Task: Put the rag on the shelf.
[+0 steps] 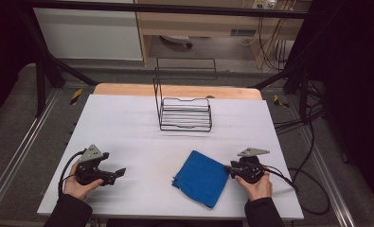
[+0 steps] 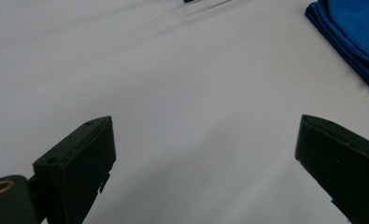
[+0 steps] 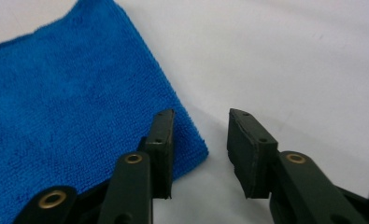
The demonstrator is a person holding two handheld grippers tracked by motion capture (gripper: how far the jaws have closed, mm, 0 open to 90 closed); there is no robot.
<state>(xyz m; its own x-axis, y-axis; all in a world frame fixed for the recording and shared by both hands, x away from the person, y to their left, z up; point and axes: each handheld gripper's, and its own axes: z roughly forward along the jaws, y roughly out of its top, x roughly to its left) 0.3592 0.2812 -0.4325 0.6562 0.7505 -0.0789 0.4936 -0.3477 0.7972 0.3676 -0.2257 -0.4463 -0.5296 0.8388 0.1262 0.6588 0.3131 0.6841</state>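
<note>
Blue cloth (image 3: 70, 98) beside right fingers (image 3: 161, 135)

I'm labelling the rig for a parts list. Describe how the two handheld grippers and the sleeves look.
Both the left gripper and right gripper are black, each topped by a grey three-cornered plate with a black cable trailing off. The jaws are flat black blocks on arms with brass-coloured eyelets. The person's sleeves are dark.
</note>
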